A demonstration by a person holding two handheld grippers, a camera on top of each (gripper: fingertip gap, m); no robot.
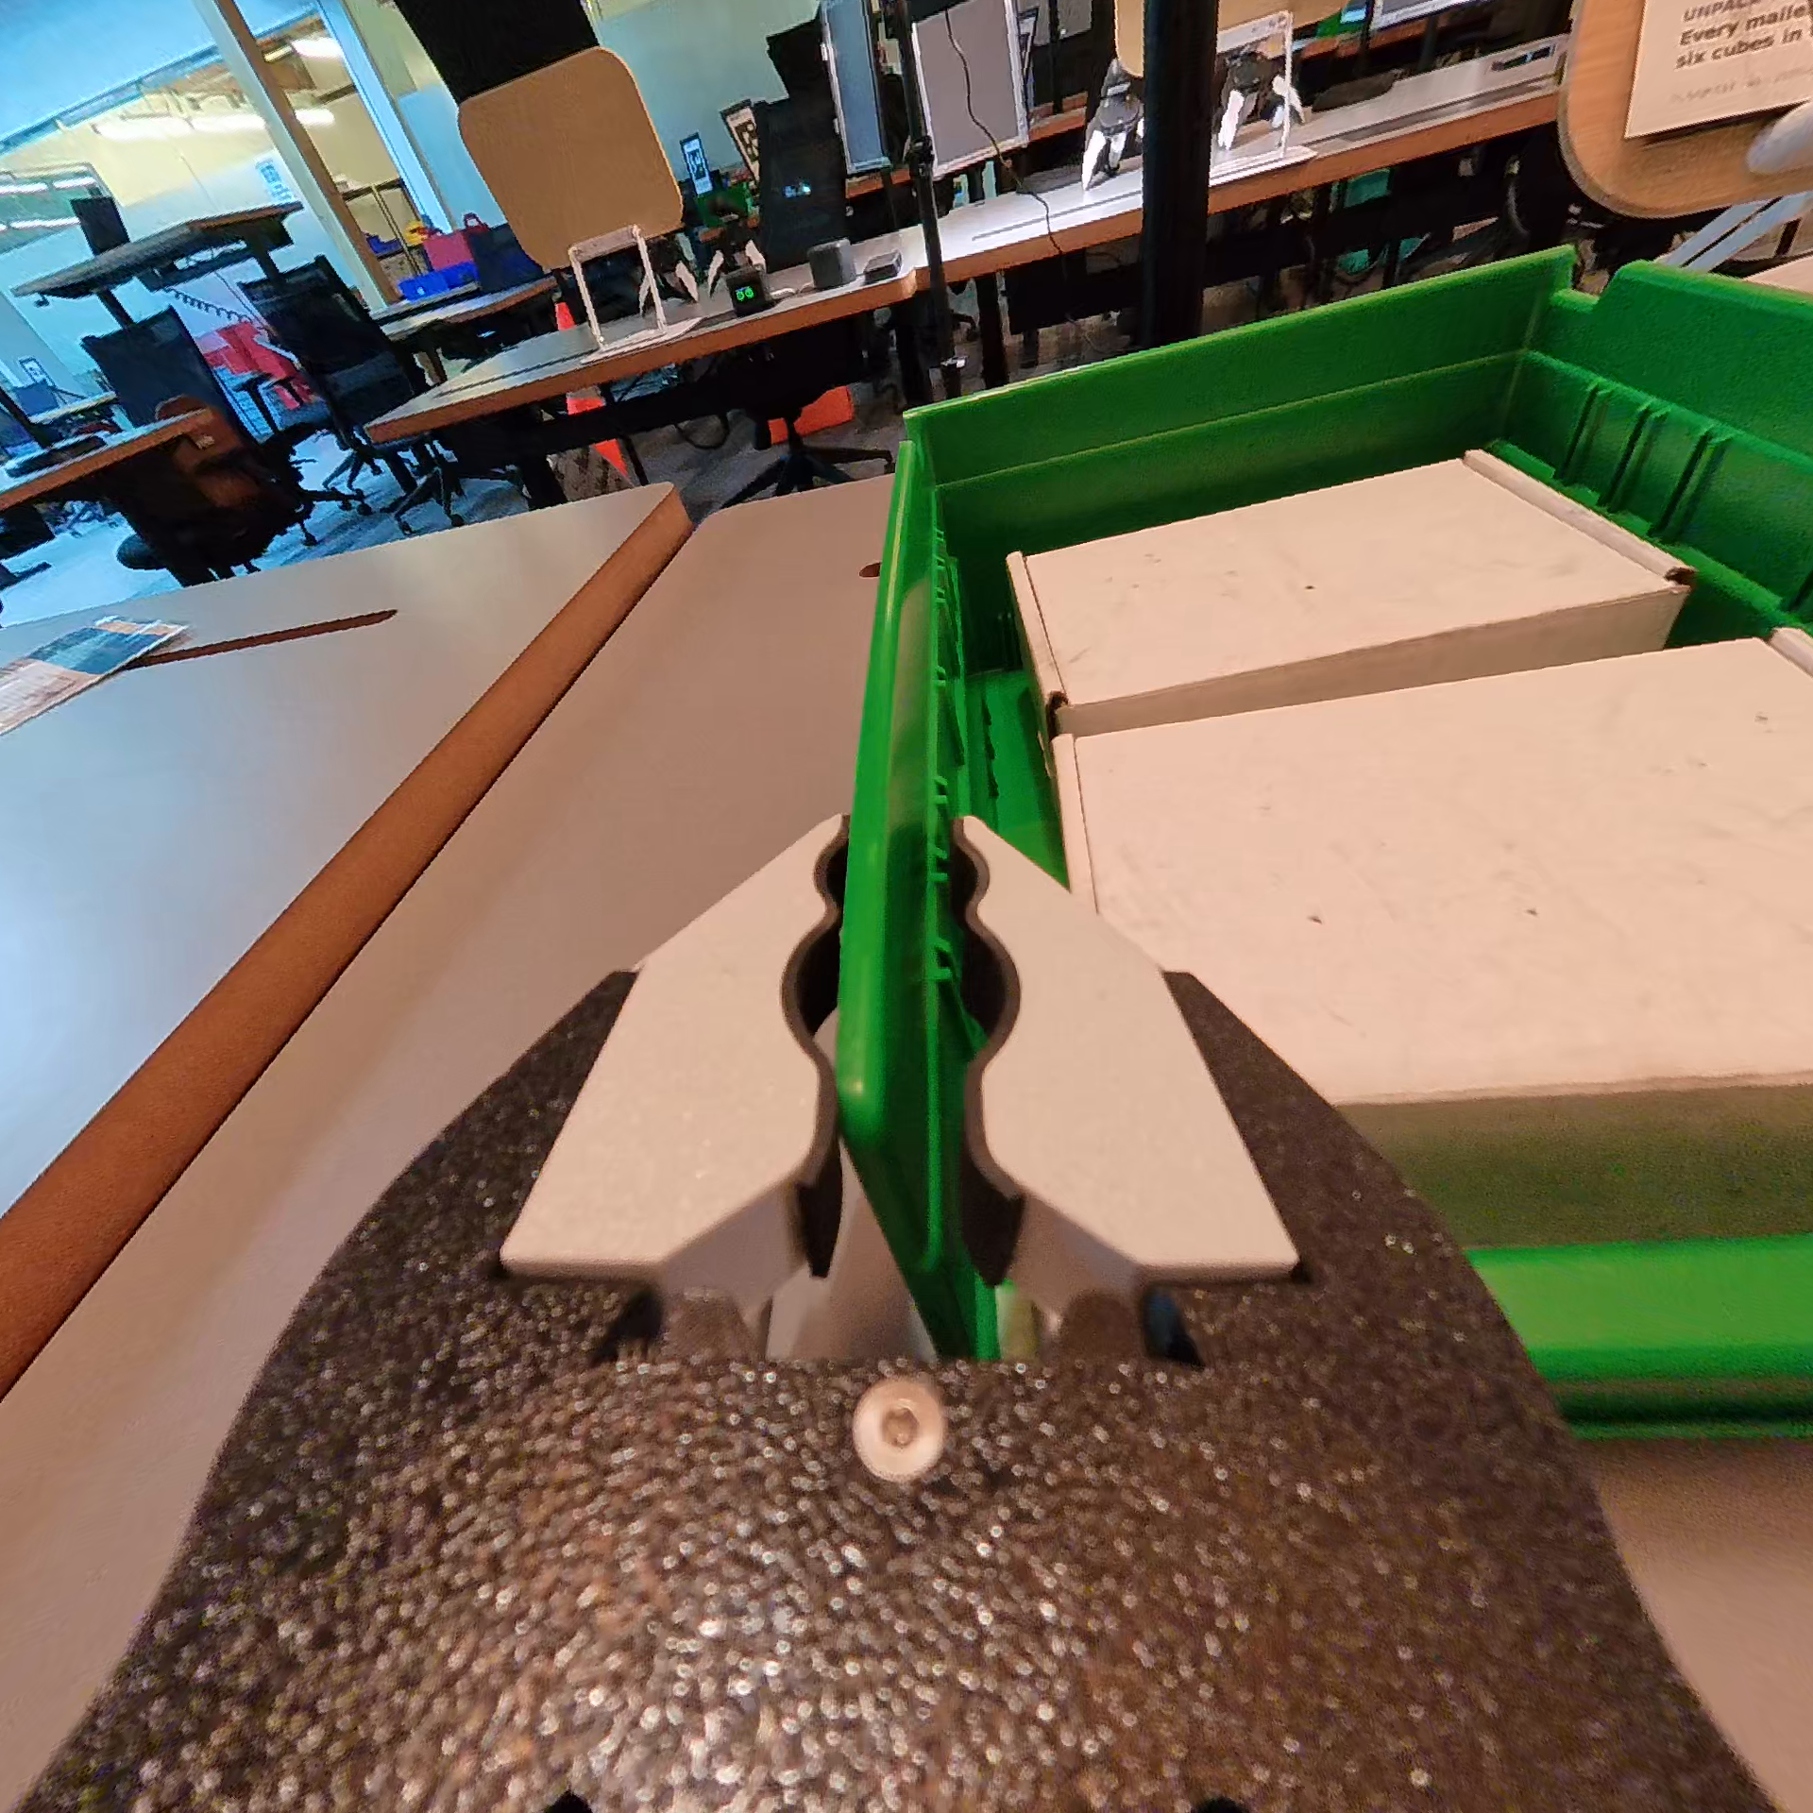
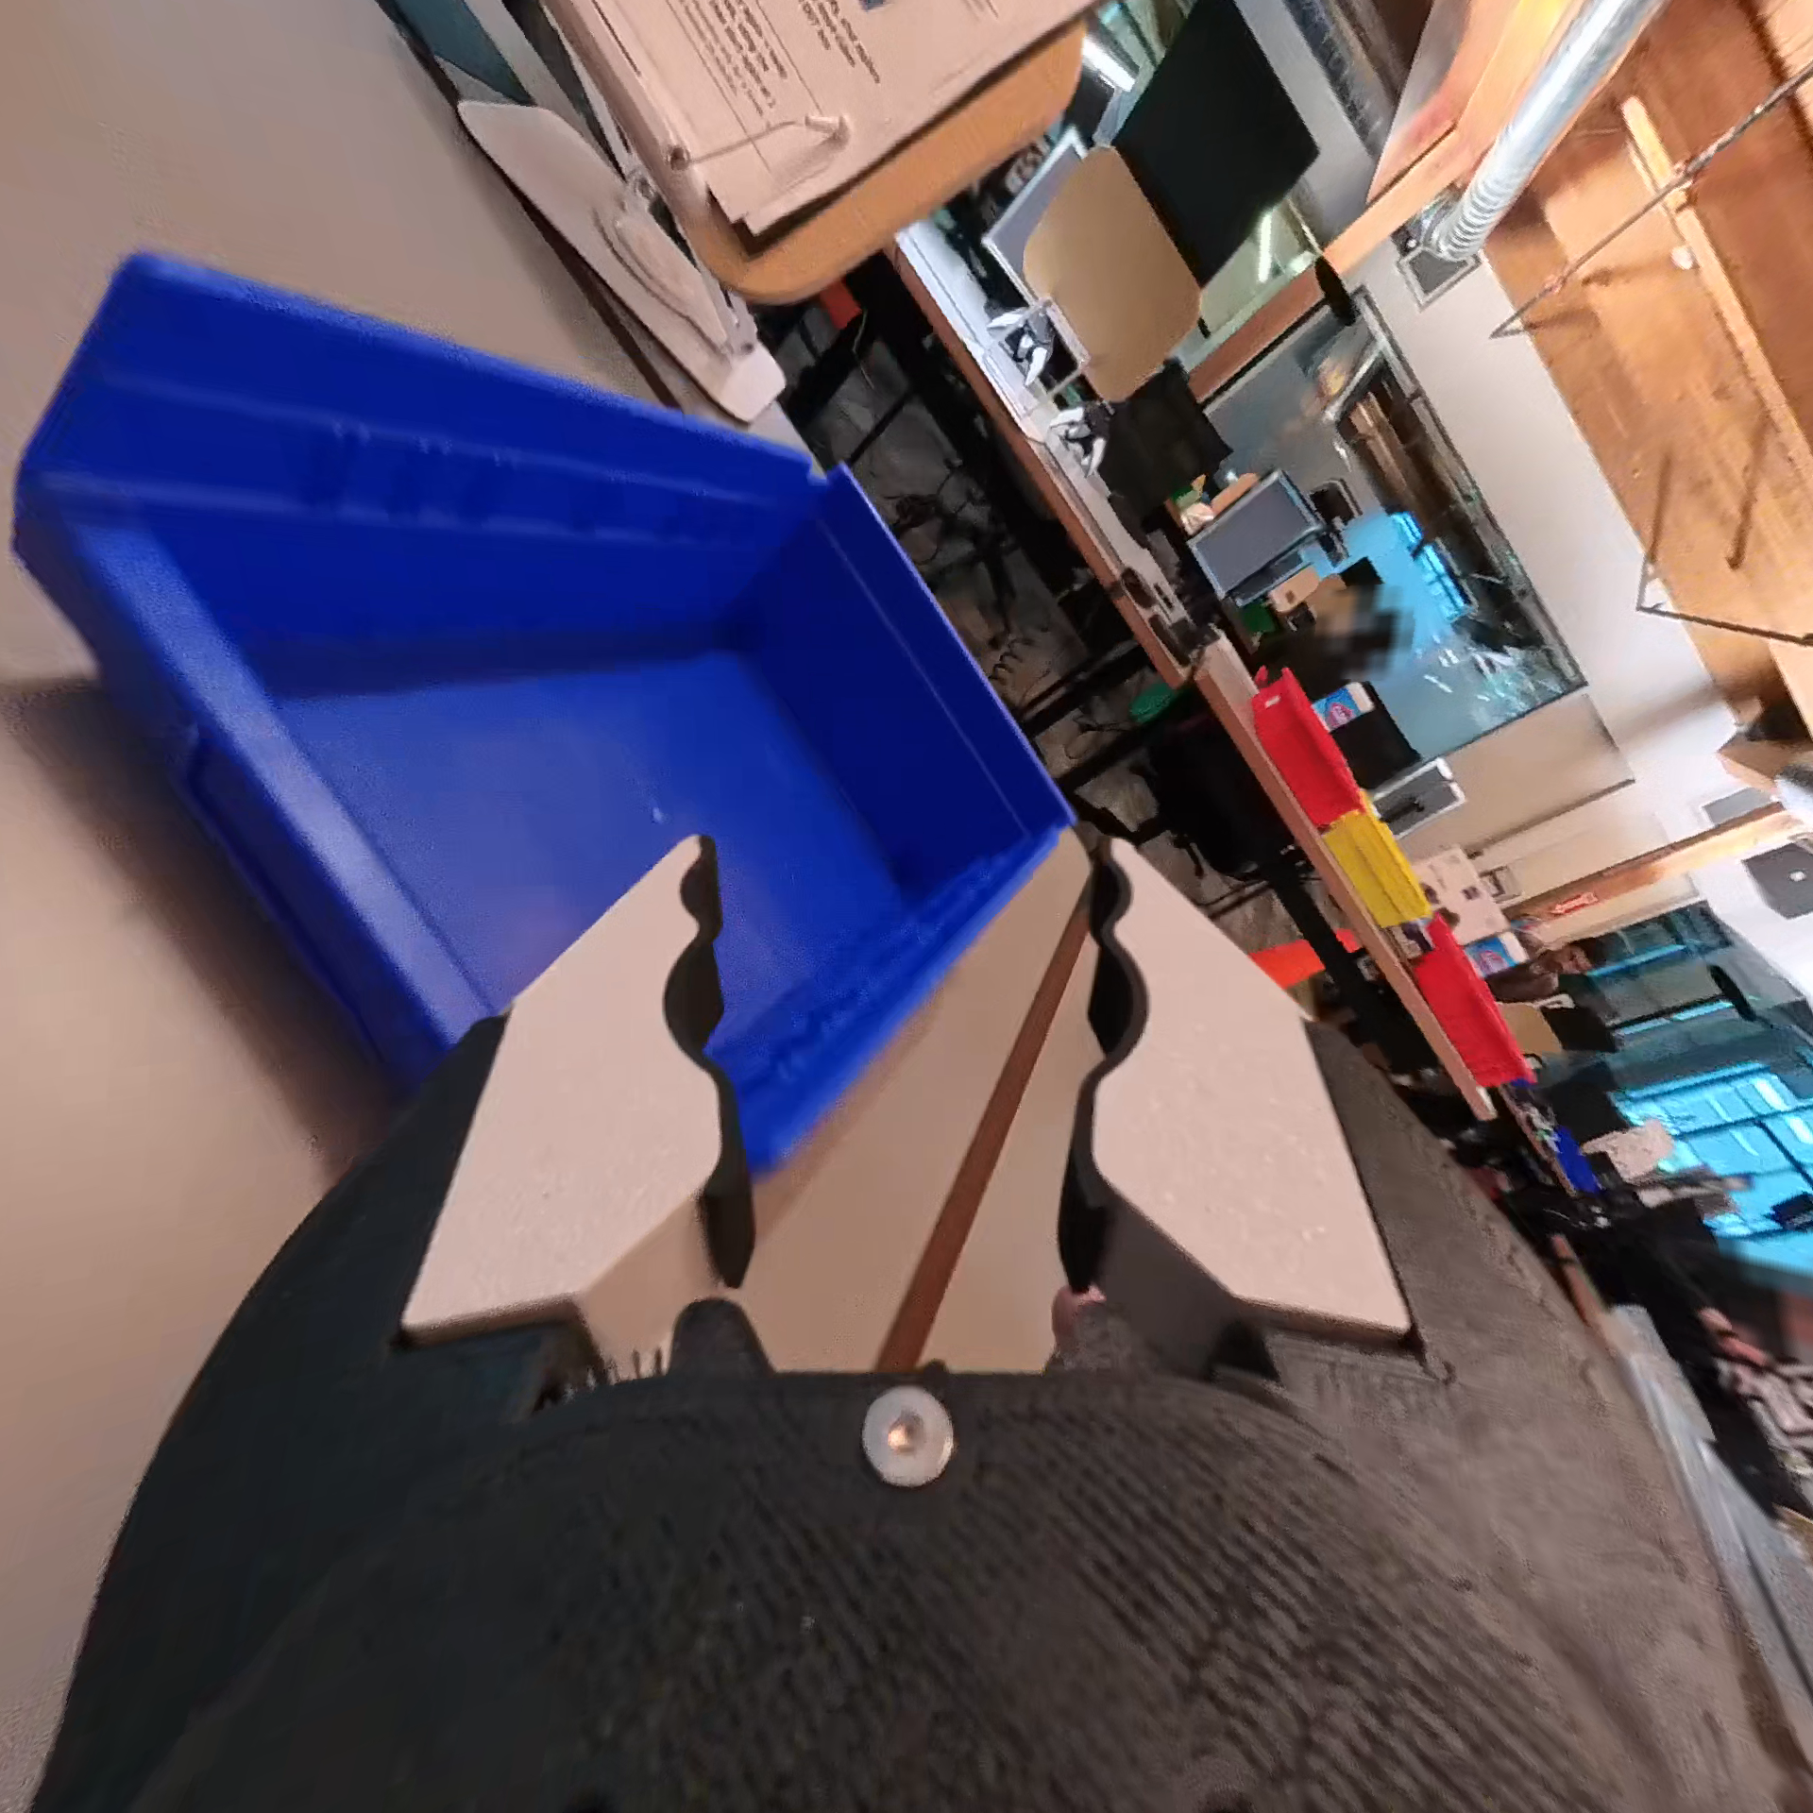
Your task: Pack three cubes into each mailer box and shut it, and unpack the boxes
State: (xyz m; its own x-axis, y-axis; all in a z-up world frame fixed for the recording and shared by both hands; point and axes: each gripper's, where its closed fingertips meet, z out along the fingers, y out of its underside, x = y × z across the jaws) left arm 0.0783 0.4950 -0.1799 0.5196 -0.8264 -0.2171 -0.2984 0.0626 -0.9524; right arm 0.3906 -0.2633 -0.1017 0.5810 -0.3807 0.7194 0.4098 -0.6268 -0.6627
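1. Left wrist view, partly cut off: the green bin (image 1: 1226, 432) is running off the right edge, so its right wall is not showing. The nearer white mailer box (image 1: 1452, 883) is also being cropped at the right; the farther white mailer box (image 1: 1344, 579) is showing almost whole. Both boxes are lying shut, so any contents are hidden.
2. Left wrist view, writing: a printed sheet (image 1: 1717, 59) on a board at the top right is carrying text, cut off by the frame.
3. Left wrist view, tongs: the left gripper (image 1: 898, 883) is pinching the bin's left wall, one finger outside and one inside. The nearer box is lying just right of the inner finger, inside the bin; the farther box is lying beyond it. The bin is resting on the beige table (image 1: 491, 981).
4. Right wrist view, hard to read: the picture is tilted and blurred.
5. Right wrist view, writing: papers (image 2: 785, 88) on a stand at the top are bearing print.
6. Right wrist view, tongs: the right gripper (image 2: 903, 863) is standing spread, holding nothing. The blue bin (image 2: 471, 687) is lying on the table ahead and to the left, its near corner behind the left finger. No mailer box is showing in it.
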